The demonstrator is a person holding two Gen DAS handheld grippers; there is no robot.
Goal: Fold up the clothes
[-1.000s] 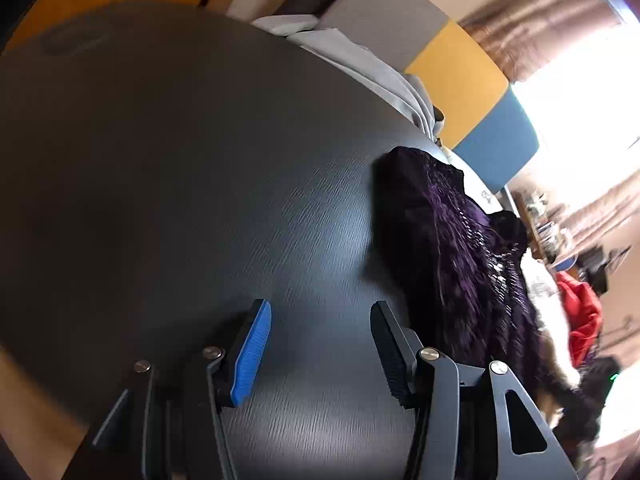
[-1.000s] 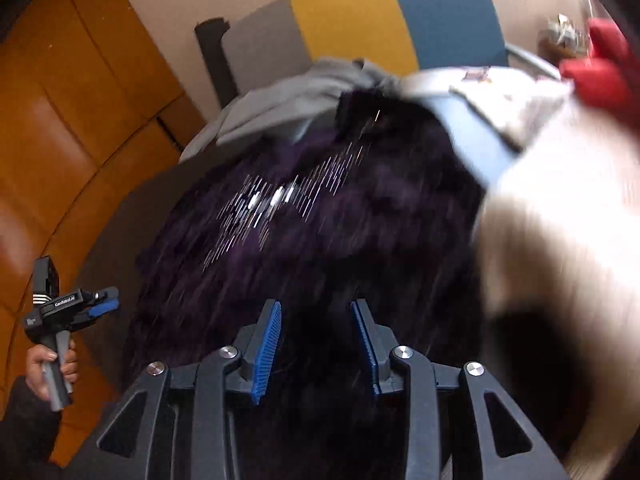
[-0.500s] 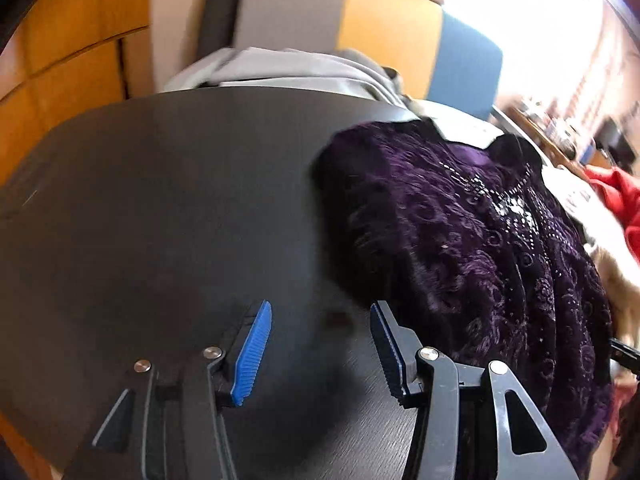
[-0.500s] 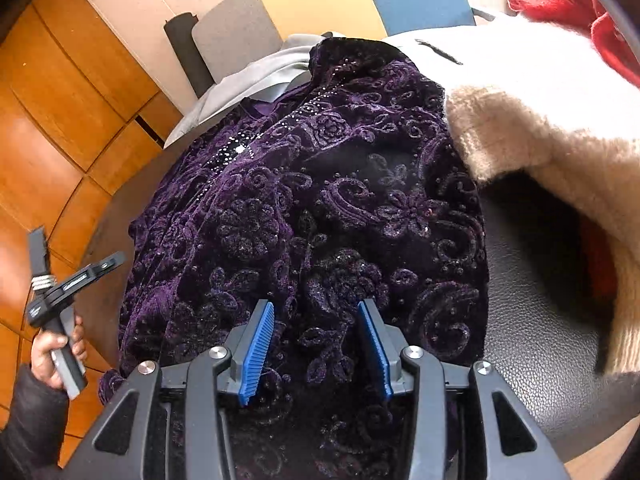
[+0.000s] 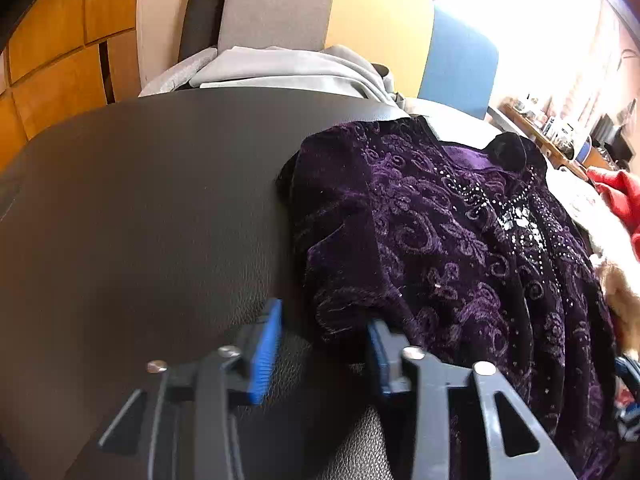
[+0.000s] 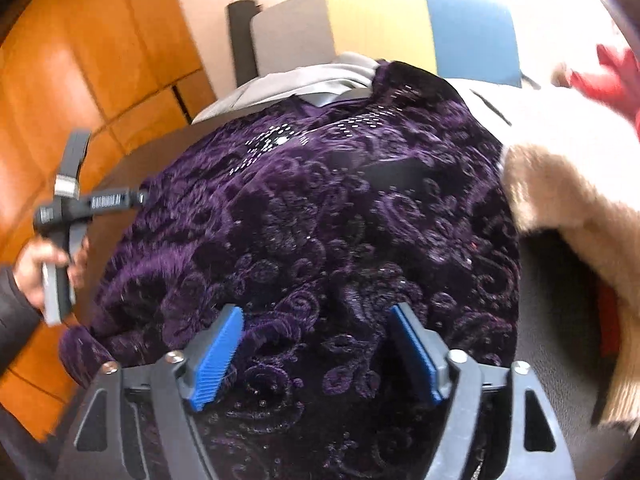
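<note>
On table (image 5: 140,200): purple top (image 5: 460,248), tongs apparently gaping.

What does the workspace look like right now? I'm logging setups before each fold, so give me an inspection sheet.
Surface: dark leather-look table, bare on the left.
Job's things: purple top spread flat, beaded neckline at the far end.
Clutter: grey garment at the far edge; beige sweater beside the top; red cloth beyond.
Grippers: left gripper open at the top's near left edge; right gripper open over its hem.
Cables: nothing seen.
Surroundings: grey, yellow and blue chair, wood panels, bright window.
</note>
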